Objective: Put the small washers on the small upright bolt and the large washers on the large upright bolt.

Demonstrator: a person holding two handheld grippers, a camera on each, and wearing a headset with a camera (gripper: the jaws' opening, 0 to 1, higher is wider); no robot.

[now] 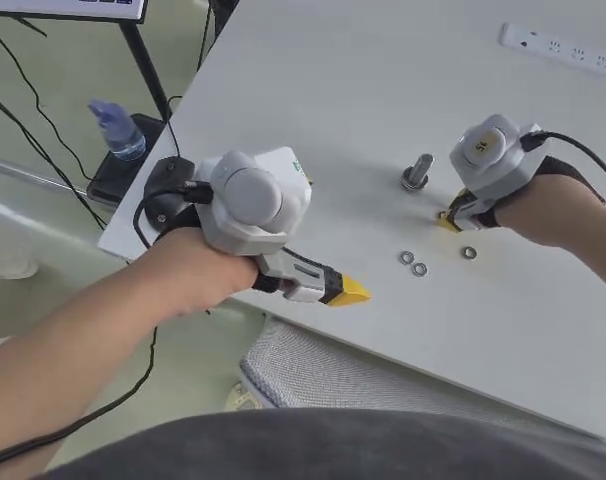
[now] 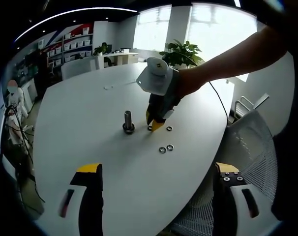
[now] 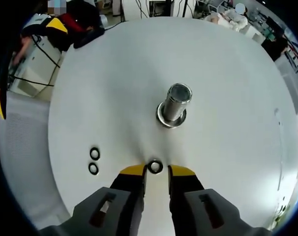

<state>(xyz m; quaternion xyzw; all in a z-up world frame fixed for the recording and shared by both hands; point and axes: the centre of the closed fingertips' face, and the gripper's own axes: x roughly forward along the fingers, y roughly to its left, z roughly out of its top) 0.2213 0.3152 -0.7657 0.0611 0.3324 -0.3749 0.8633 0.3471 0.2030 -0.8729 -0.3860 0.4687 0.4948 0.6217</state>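
The right tongs (image 3: 156,172), slightly apart with tips at the counter (image 3: 227,73), have a washer (image 3: 155,166) lying flat just ahead between them, seemingly not yet pinched, the upright bolt (image 3: 174,104) close beyond, while the left tongs (image 2: 158,169) hang wide apart, farther off.

Power strip (image 1: 561,47): right end cut off by the head view's edge.
Screen (image 1: 63,8): all but its lower edge cut off at the top.
Washers (image 1: 406,258): too small to tell large from small.
Bolt (image 3: 174,104): ring at its foot may be its head or a washer; cannot tell.
Right gripper (image 1: 449,219): tips half hidden under its own body.
Left gripper (image 2: 158,169): jaw roots cut off at the bottom.
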